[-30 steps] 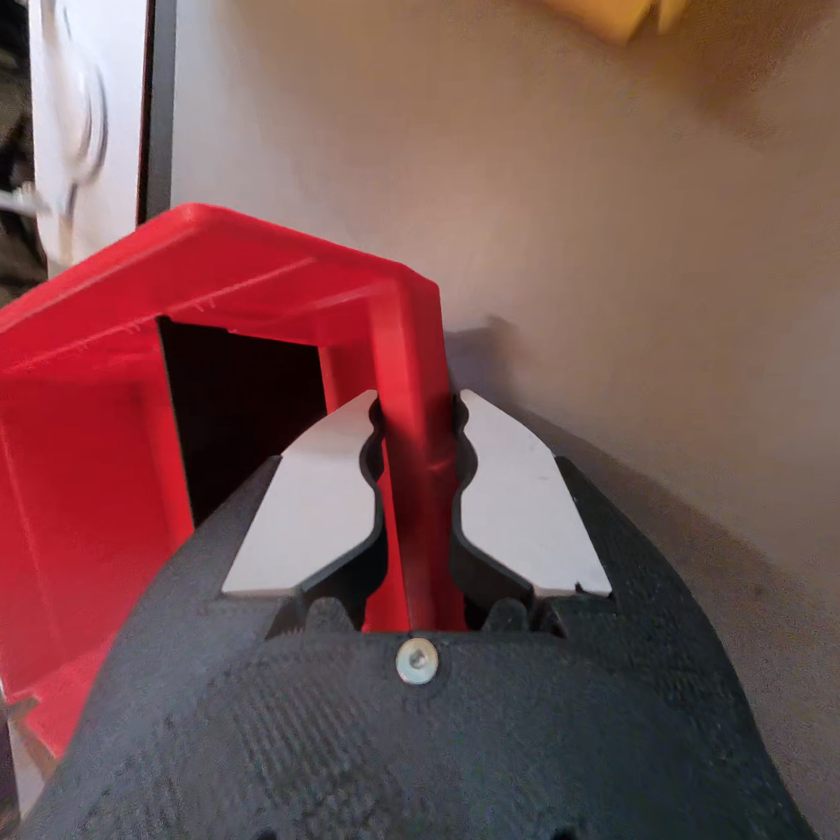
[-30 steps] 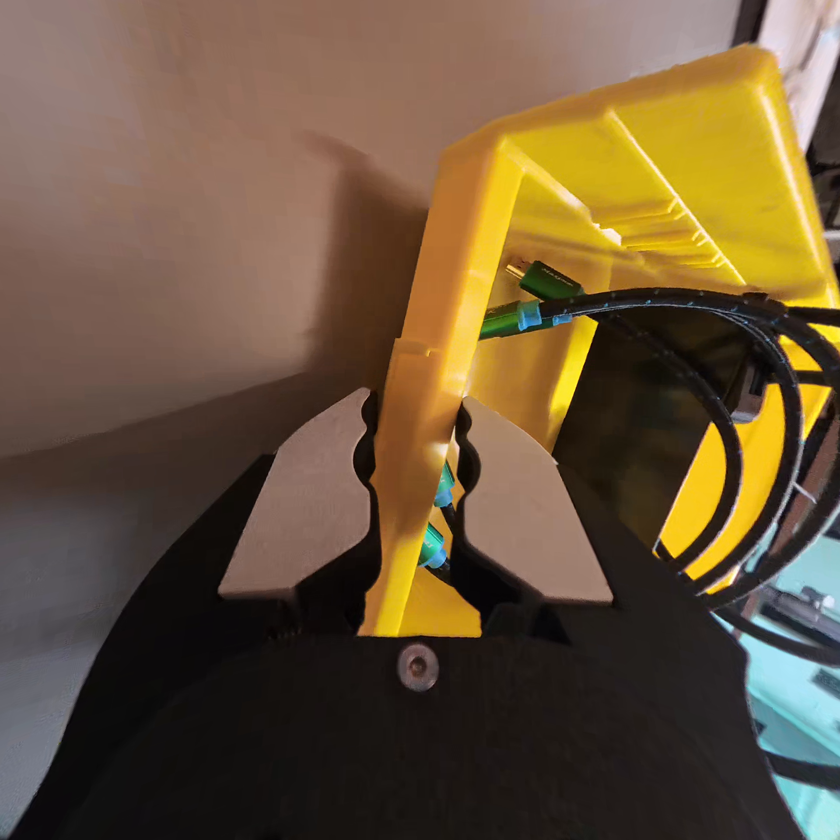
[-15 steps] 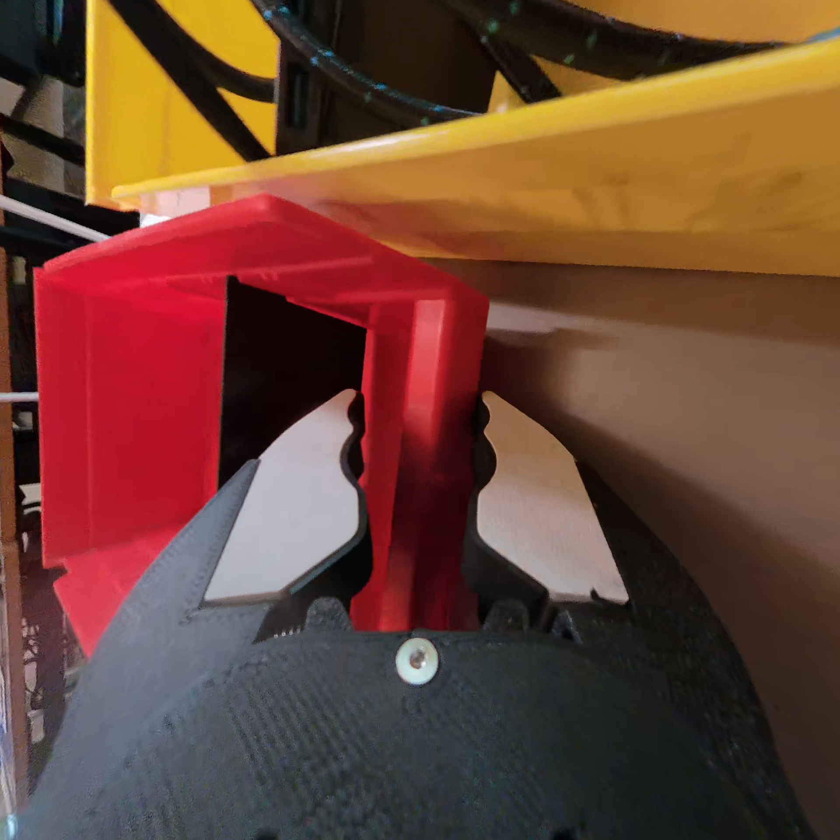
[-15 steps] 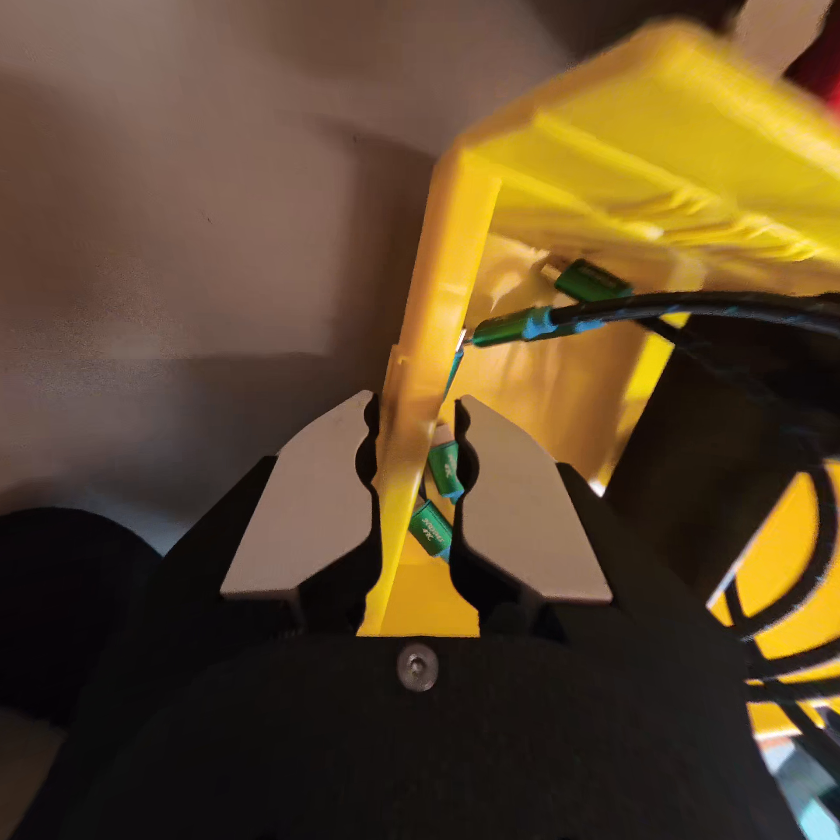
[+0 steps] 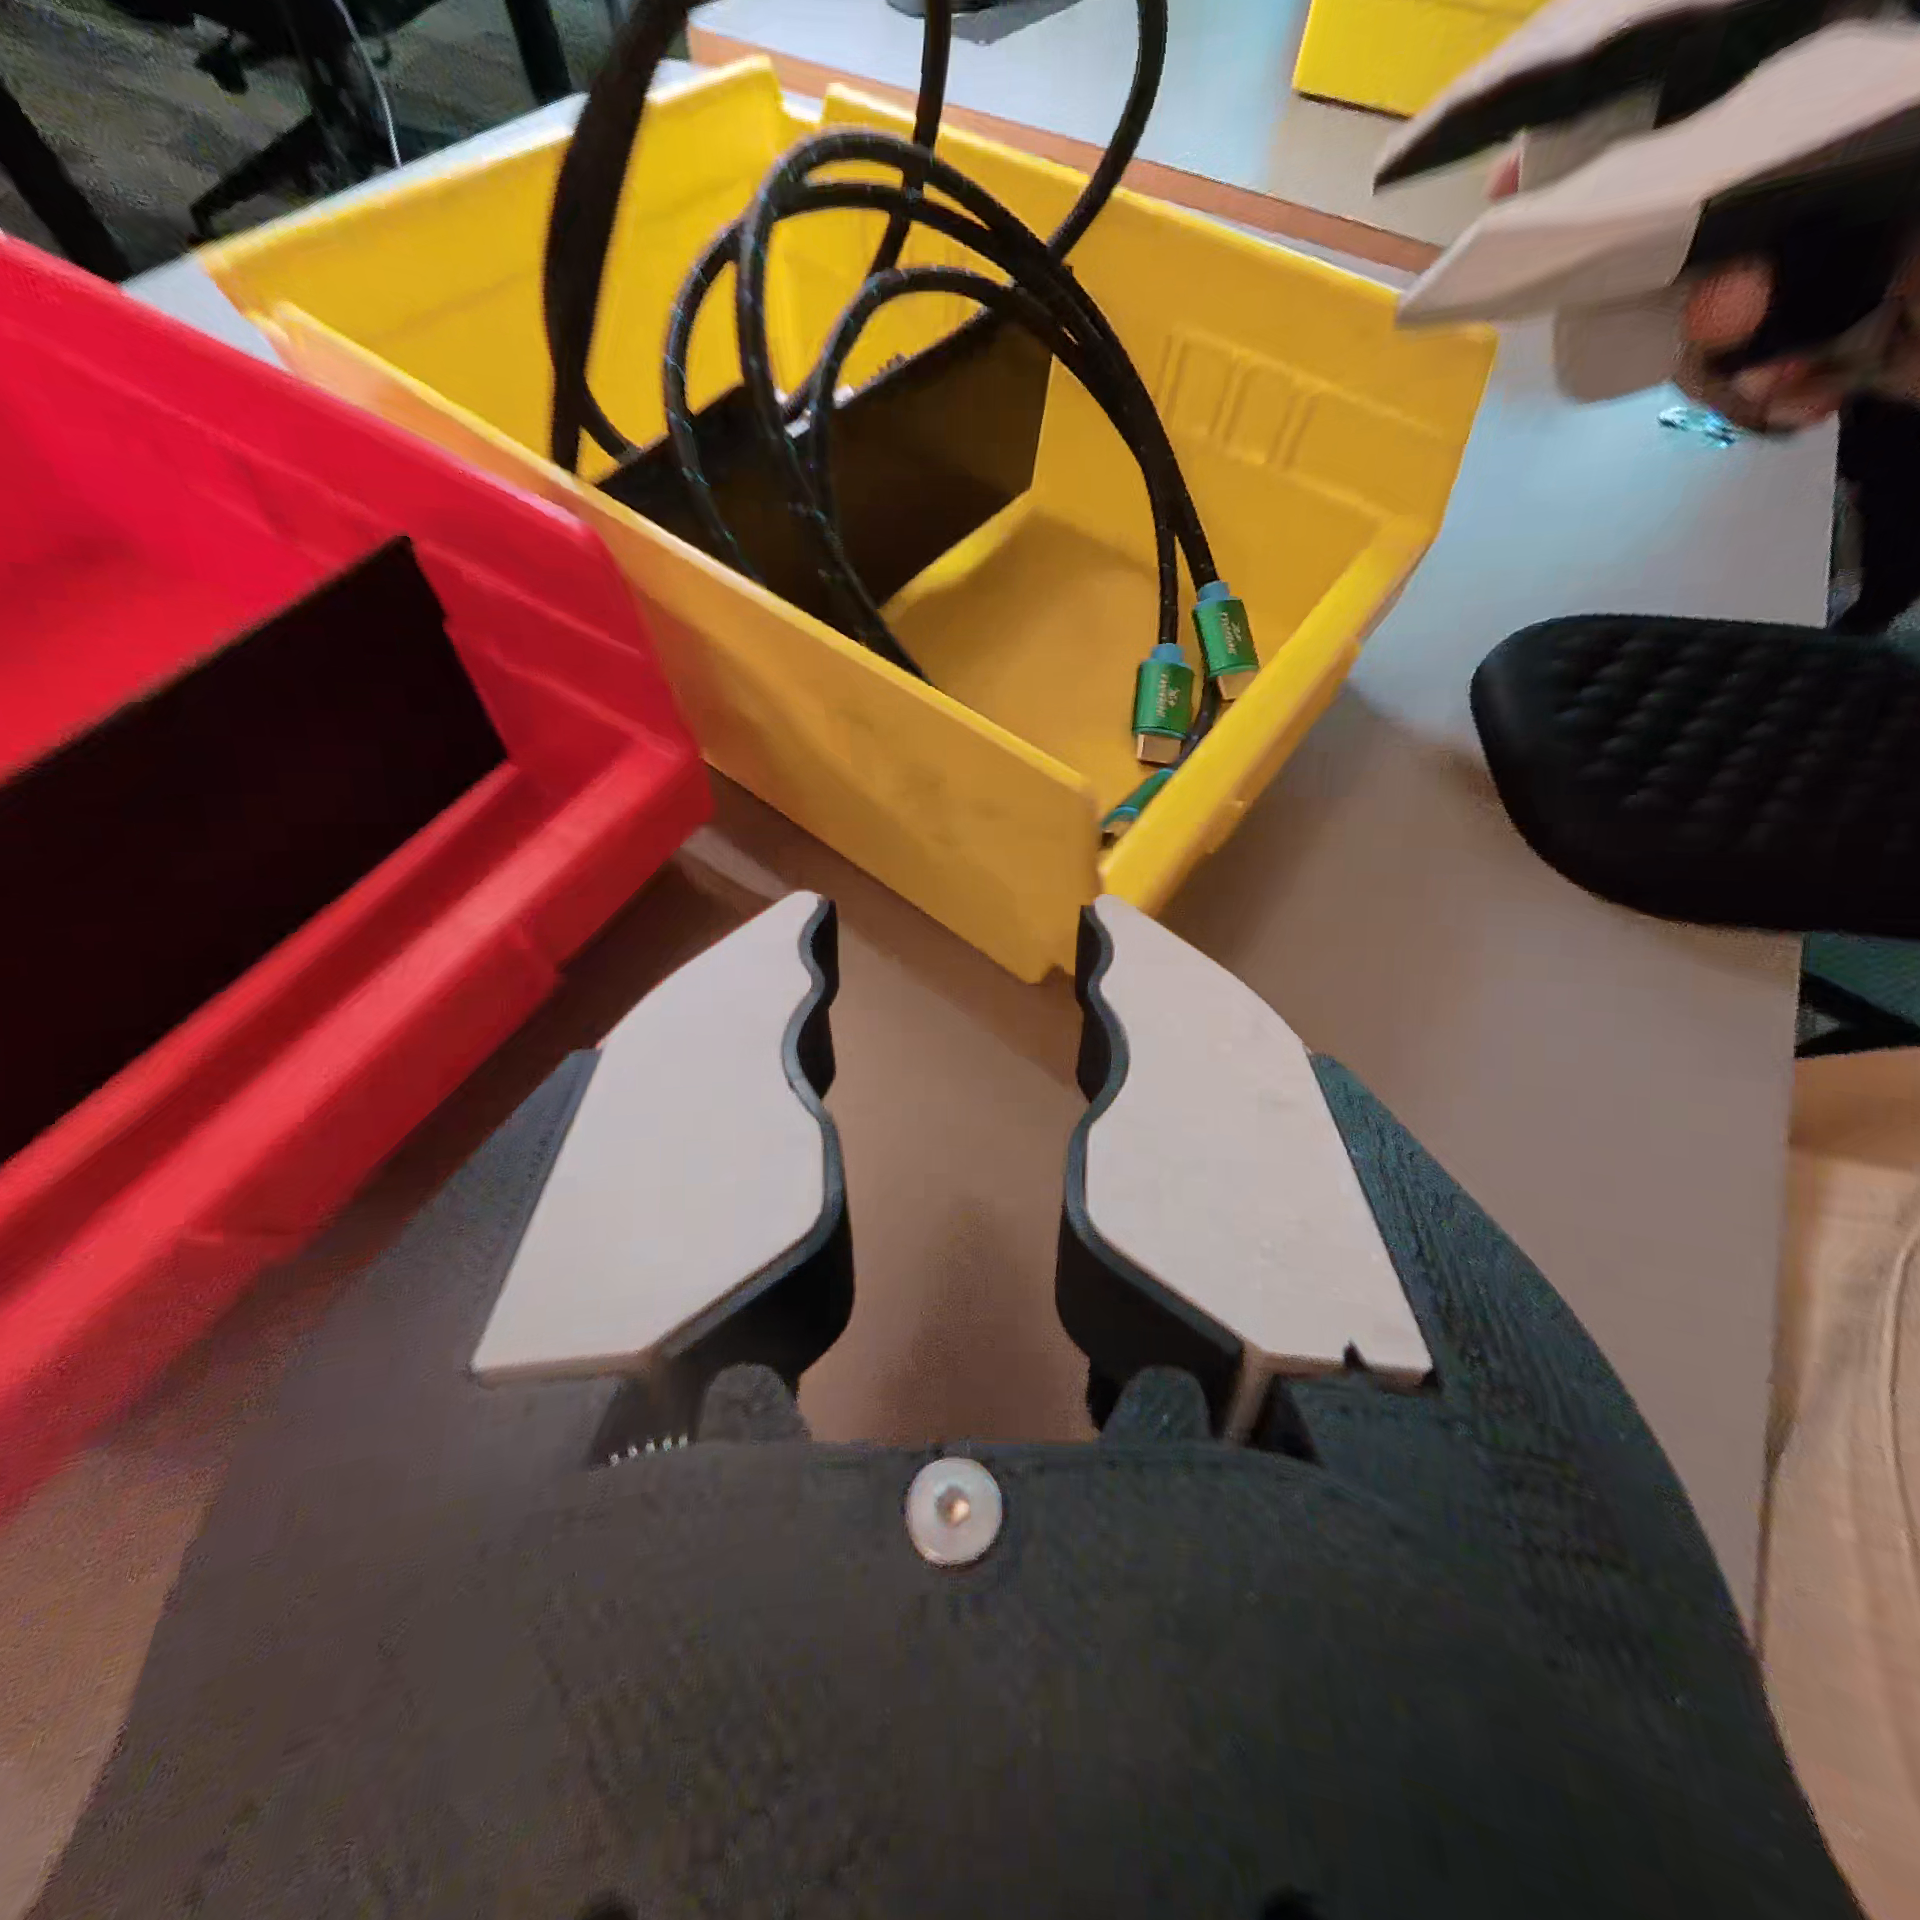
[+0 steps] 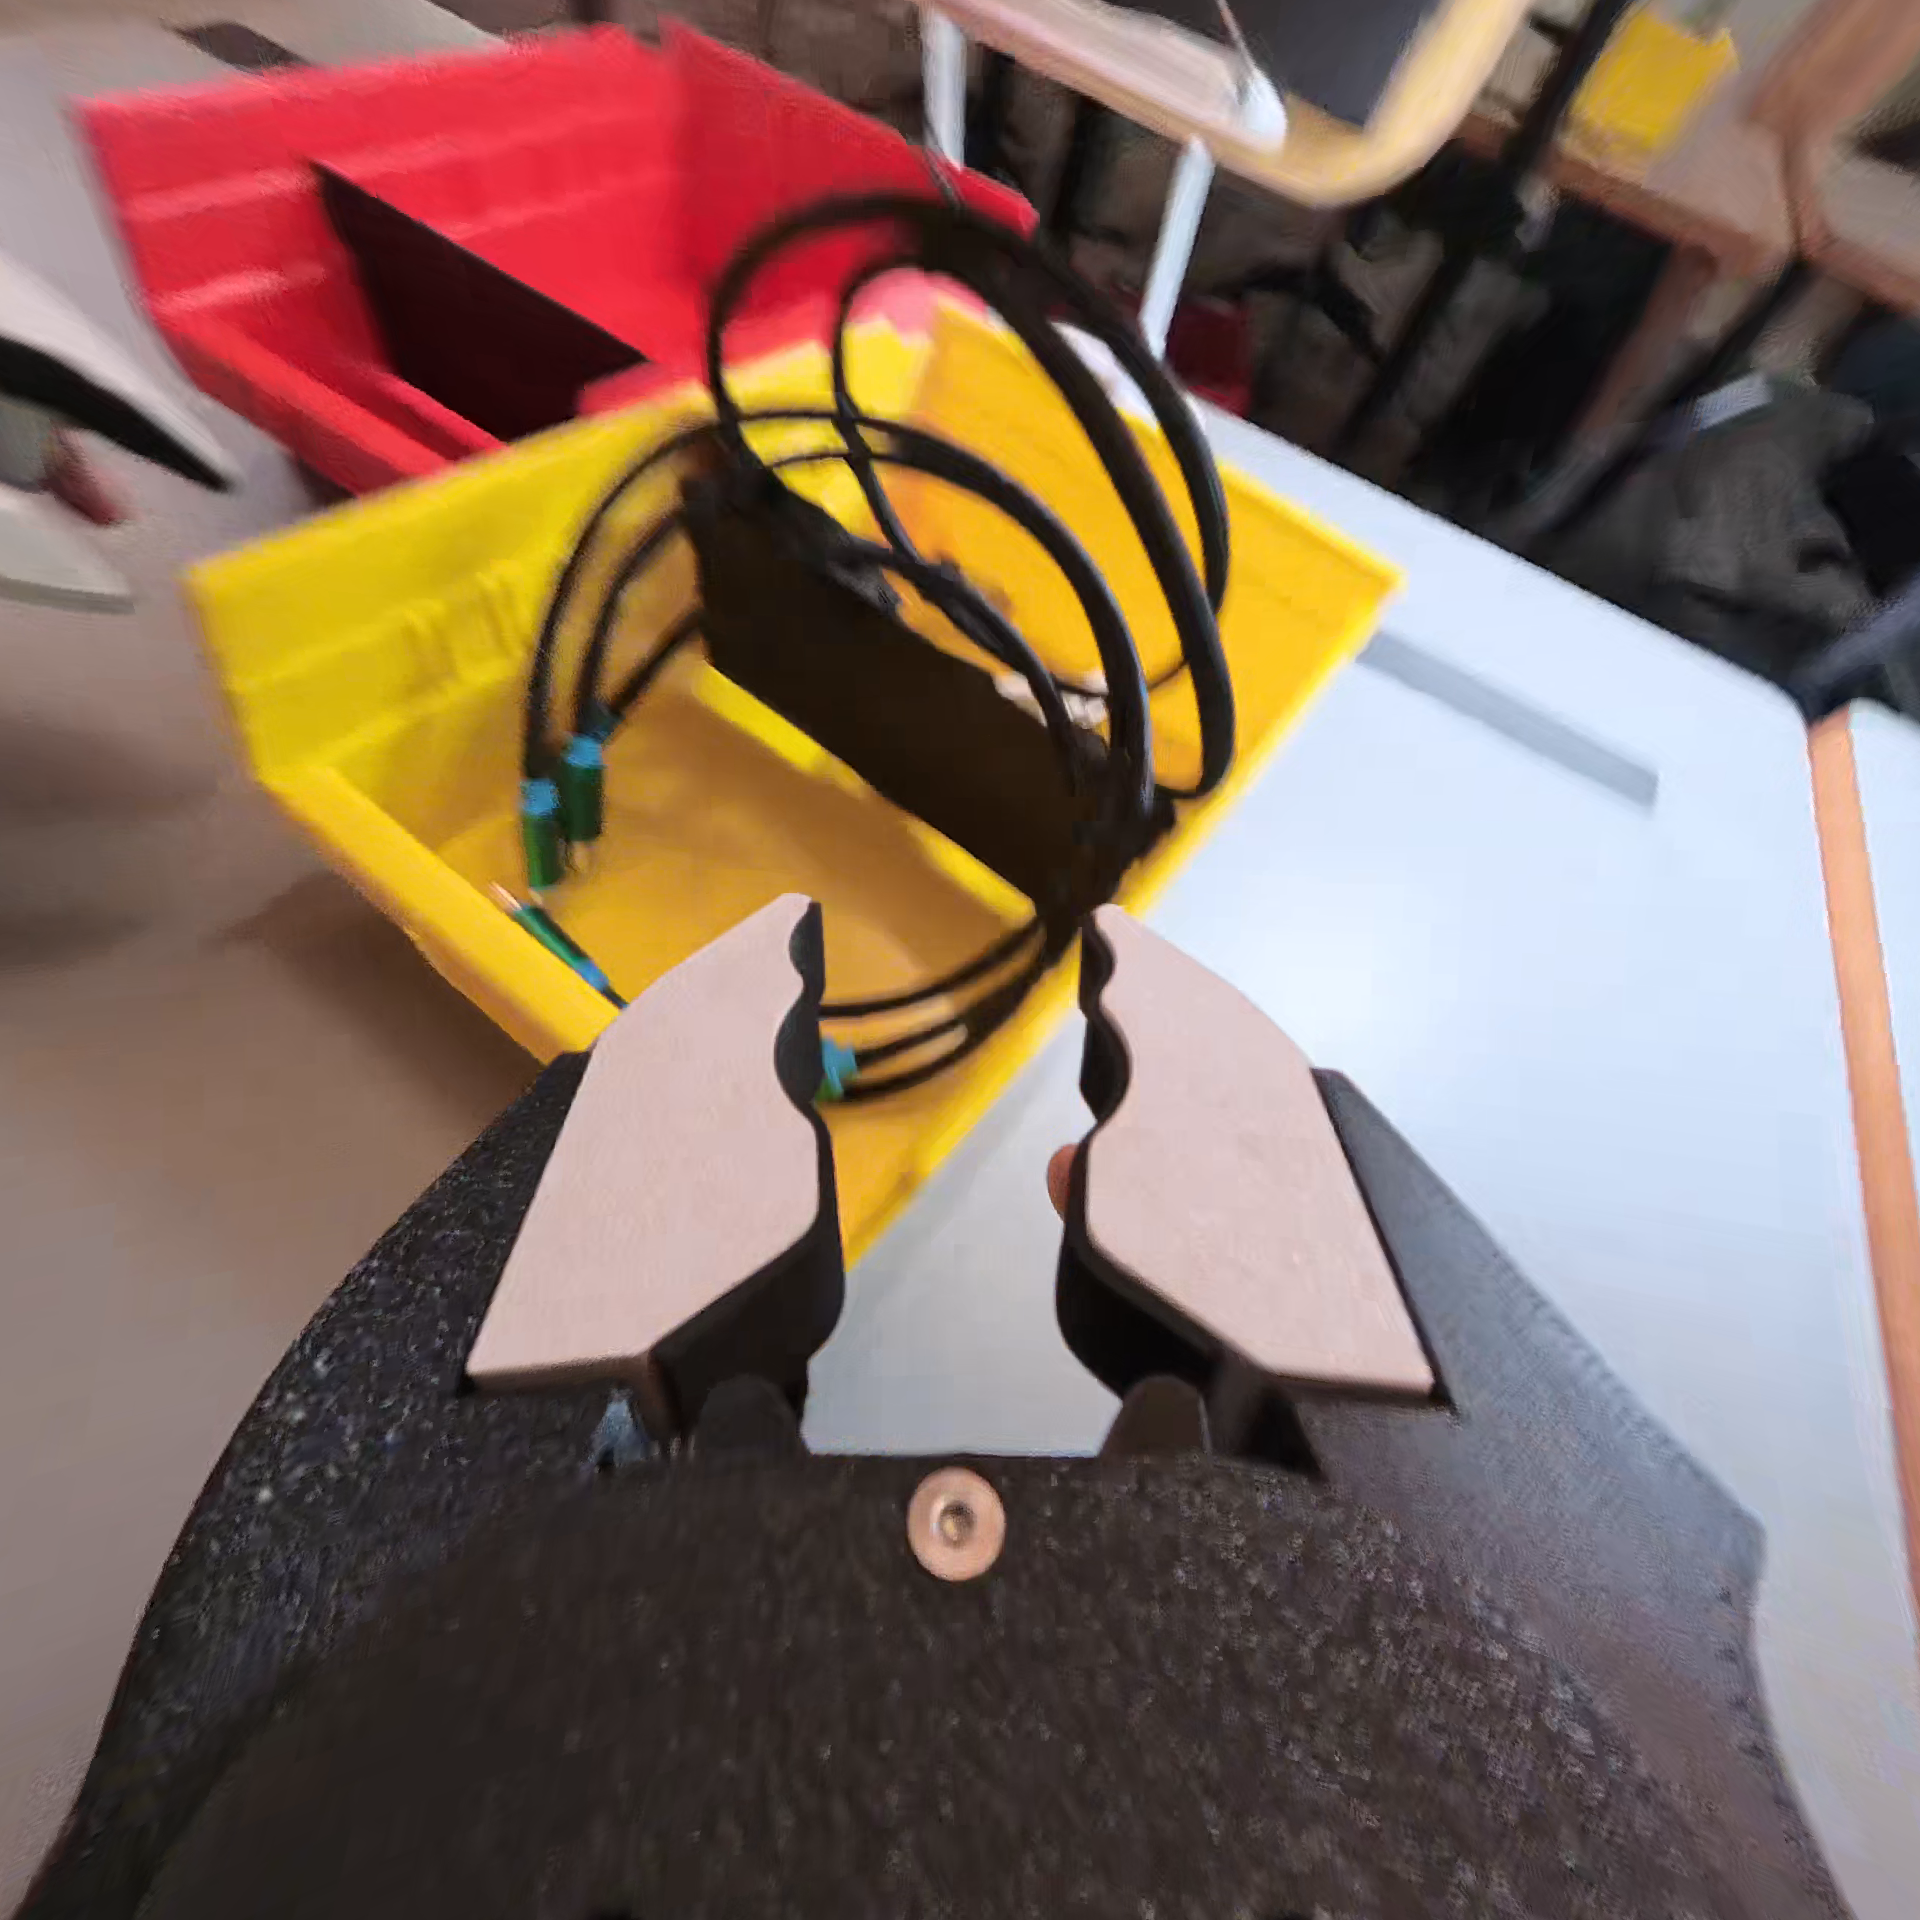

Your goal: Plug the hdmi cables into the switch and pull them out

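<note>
Left wrist view: the left gripper (image 5: 954, 925) hovers over the tan bench (image 5: 1455, 1039), tilted down and pointing at the near corner of the yellow plastic bin (image 5: 883, 769). Its two grey fingers (image 5: 686, 1132) stand apart with bare bench between them; they hold nothing and touch nothing. The yellow bin sits on the bench just beside the red plastic bin (image 5: 260, 582), each with a black divider panel inside. Black braided HDMI cables (image 5: 1122, 457) loop up out of the yellow bin; their green metal plugs (image 5: 1164, 696) lie loose on the bin floor near its front wall. The right gripper (image 5: 1621, 177) shows blurred at upper right, above the bin's far corner.

Right wrist view: the right gripper (image 6: 948, 925) hovers above the yellow bin's near corner, angled down. Its fingers (image 6: 1216, 1174) are parted, empty, clear of the bin. The cables coil around a black box-shaped switch (image 6: 894, 686) standing in the bin; the picture is too blurred to tell which ends are plugged in. Green plugs rest by the left wall.
</note>
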The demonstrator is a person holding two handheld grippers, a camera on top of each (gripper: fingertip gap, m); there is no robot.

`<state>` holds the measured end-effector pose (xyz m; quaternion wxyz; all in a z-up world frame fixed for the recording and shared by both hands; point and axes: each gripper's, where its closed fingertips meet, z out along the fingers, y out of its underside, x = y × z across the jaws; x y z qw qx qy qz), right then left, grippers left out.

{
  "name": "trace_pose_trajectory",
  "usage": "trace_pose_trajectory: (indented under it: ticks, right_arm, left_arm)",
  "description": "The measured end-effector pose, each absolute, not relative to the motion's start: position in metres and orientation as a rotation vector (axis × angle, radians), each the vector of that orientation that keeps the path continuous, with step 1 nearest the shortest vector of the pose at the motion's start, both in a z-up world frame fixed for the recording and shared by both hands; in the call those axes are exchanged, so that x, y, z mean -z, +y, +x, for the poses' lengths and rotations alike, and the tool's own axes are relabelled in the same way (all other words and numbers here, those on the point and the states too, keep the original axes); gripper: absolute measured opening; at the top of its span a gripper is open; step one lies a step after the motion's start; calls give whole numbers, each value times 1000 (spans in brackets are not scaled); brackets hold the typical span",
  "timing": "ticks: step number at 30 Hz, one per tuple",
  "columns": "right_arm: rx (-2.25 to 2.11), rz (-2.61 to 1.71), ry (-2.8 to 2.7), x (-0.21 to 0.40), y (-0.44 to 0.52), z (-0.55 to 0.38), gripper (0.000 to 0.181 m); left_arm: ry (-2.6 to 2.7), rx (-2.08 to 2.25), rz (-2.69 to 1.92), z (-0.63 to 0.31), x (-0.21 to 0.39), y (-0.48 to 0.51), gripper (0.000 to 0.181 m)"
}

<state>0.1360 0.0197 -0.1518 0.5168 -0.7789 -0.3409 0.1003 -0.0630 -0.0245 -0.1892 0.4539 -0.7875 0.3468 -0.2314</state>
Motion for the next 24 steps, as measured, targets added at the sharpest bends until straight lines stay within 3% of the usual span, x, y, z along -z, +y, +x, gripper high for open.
trace_pose_trajectory:
  ticks: [6,12,19,24]
  right_arm:
    - [-192,-1987,-660,208,21,145,51]
    - [-203,-1999,-539,208,42,145,25]
    - [-144,-1986,-401,206,41,161,17]
    - [-64,-1945,-366,193,31,176,10]
  left_arm:
    - [677,429,-1967,-29,218,-4,46]
    - [464,360,-1939,-17,214,21,41]
    - [254,401,-1885,-15,204,31,17]
    - [321,376,-1862,-2,199,22,16]
